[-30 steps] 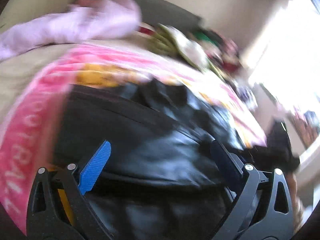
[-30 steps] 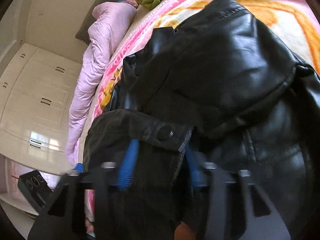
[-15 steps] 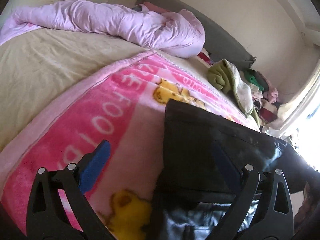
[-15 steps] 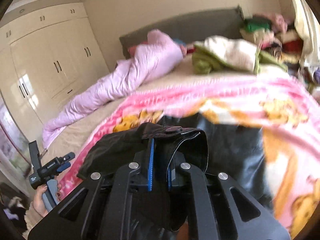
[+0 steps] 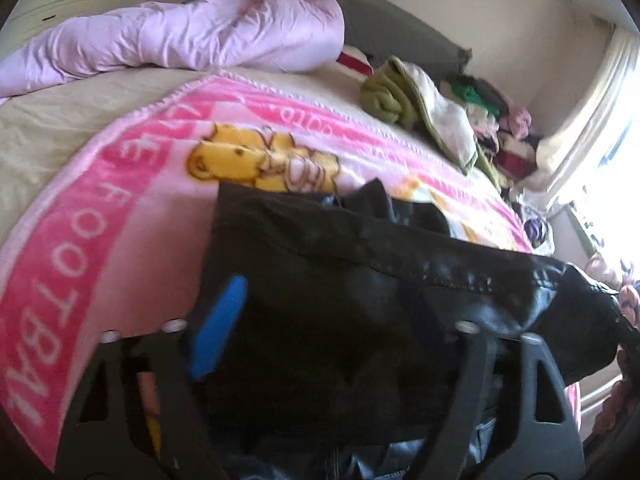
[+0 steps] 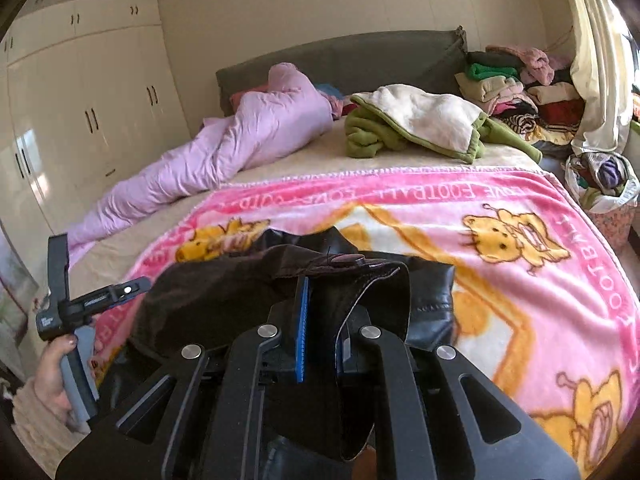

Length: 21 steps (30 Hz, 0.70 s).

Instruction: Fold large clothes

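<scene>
Right wrist view, right gripper (image 6: 320,320) clamped on black jacket (image 6: 248,292) edge, jacket's long axis unclear, left gripper (image 5: 332,320) closing around jacket

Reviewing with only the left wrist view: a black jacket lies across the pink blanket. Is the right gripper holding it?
Observer: Yes. The right gripper has just closed its jaws on the black jacket.
Operator: Which part of it?
Observer: A flap with a snap button, raised above the pink blanket.
</scene>
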{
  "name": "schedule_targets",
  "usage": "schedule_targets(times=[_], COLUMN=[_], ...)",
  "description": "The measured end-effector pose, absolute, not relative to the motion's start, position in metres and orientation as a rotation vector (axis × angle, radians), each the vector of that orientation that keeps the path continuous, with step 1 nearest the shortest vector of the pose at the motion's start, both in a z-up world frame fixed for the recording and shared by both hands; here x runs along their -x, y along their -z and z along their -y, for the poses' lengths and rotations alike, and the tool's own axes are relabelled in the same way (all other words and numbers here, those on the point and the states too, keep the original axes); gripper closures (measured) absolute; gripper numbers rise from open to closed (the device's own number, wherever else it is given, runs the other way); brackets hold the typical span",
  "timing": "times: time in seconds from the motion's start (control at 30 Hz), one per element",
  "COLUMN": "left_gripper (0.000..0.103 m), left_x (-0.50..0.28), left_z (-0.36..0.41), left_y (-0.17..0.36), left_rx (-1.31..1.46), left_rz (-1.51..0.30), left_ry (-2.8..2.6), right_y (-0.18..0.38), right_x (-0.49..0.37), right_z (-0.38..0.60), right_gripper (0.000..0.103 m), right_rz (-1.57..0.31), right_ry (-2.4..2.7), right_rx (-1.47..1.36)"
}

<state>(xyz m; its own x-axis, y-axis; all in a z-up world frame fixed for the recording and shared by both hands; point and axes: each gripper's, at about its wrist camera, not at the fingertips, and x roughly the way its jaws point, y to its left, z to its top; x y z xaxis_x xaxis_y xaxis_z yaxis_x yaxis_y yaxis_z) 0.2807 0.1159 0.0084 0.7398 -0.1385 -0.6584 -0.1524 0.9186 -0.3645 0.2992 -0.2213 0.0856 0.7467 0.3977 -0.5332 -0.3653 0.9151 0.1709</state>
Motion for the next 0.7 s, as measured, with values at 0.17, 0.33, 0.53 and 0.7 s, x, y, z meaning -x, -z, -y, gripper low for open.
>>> schedule_targets(times=[0.17, 0.33, 0.53, 0.7], left_gripper=[0.079, 0.079, 0.079, 0.079], left_x=[-0.287, -0.292, -0.295, -0.294], left_z=[-0.11, -0.101, -0.099, -0.096], left_y=[0.01, 0.028, 0.039, 0.04], left_rx=[0.351, 0.283, 0.26, 0.238], left_rz=[-0.815, -0.884, -0.897, -0.892], left_ry=[0.011, 0.027, 0.025, 0.018], right_y=[-0.072, -0.059, -0.039, -0.032], right_x=[-0.301, -0.306, -0.316, -0.32], right_z=[0.222, 0.224, 0.225, 0.234], right_gripper=[0.094, 0.094, 0.094, 0.061], right_rz=[-0.634, -0.672, -0.744, -0.812], right_ry=[-0.38, -0.366, -0.33, -0.273], right_rx=[0.002, 0.006, 0.005, -0.012])
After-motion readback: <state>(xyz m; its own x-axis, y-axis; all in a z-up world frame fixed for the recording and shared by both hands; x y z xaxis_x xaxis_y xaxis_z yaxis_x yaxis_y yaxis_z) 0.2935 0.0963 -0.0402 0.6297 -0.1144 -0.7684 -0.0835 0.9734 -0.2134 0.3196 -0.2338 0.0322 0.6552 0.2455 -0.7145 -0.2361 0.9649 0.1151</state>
